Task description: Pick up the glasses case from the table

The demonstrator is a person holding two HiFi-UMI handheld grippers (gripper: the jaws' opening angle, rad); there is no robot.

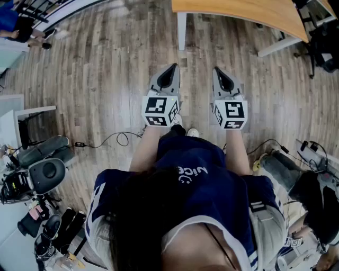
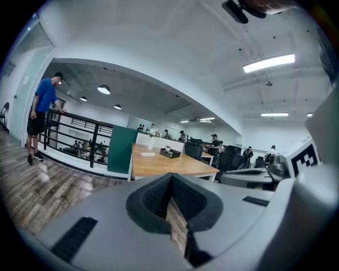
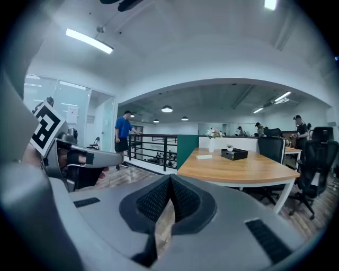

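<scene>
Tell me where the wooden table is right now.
The wooden table stands ahead, at the head view's top right, beyond the right gripper; a black tray sits on it.

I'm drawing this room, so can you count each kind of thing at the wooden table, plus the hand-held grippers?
Hand-held grippers: 2 (left hand-held gripper, right hand-held gripper)
Wooden table: 1
Black tray: 1
White flat item: 1
White vase: 1
Total: 6

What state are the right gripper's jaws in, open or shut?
Shut and empty: on the right gripper the black pads meet at the tips, nothing between them.
</scene>
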